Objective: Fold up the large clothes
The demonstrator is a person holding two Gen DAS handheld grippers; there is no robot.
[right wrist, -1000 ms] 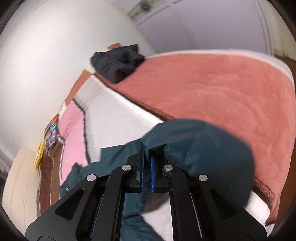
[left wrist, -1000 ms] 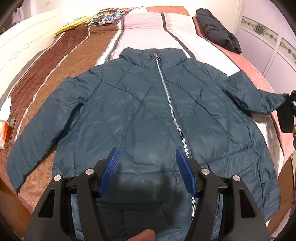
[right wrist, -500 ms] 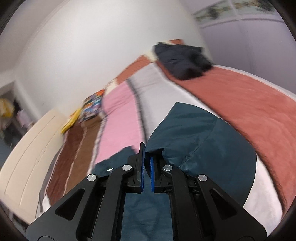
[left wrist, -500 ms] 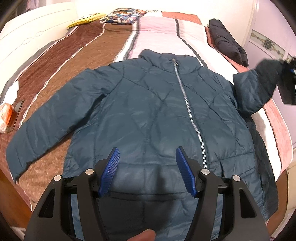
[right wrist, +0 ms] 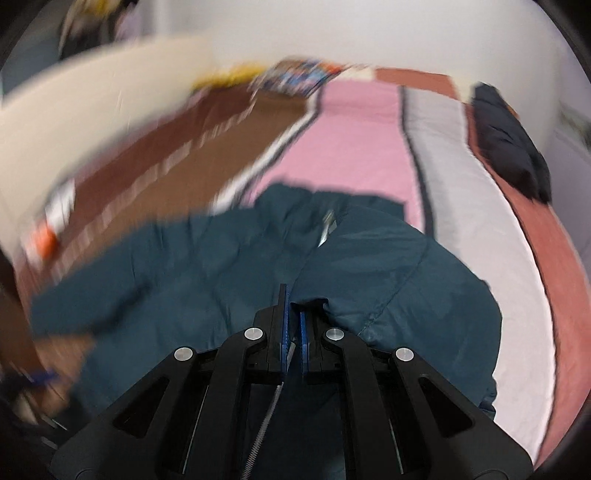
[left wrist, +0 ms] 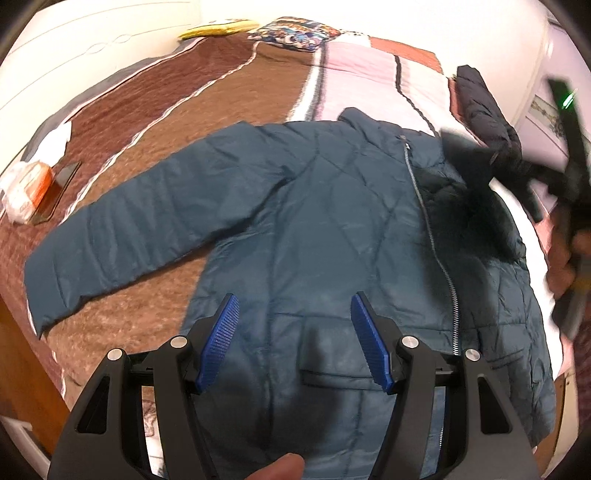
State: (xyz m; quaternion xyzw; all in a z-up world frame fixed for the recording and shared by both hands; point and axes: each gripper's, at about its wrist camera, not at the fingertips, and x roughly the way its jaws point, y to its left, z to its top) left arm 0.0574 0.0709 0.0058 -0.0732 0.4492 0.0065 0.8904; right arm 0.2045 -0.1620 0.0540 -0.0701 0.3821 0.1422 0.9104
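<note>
A large teal quilted jacket lies face up on the bed, zipper shut, its left sleeve spread out flat. My left gripper is open and empty above the jacket's hem. My right gripper is shut on the cuff of the right sleeve and holds it lifted over the jacket's chest. It shows blurred at the right of the left wrist view.
The bed has a striped brown, pink and white cover. A dark folded garment lies at the far right. A tissue pack and a phone lie at the left edge. Pillows sit at the head.
My right gripper has carried the sleeve cuff up off the bed's right side and inward over the jacket body. My left gripper has stayed open and shifted left along the hem.
</note>
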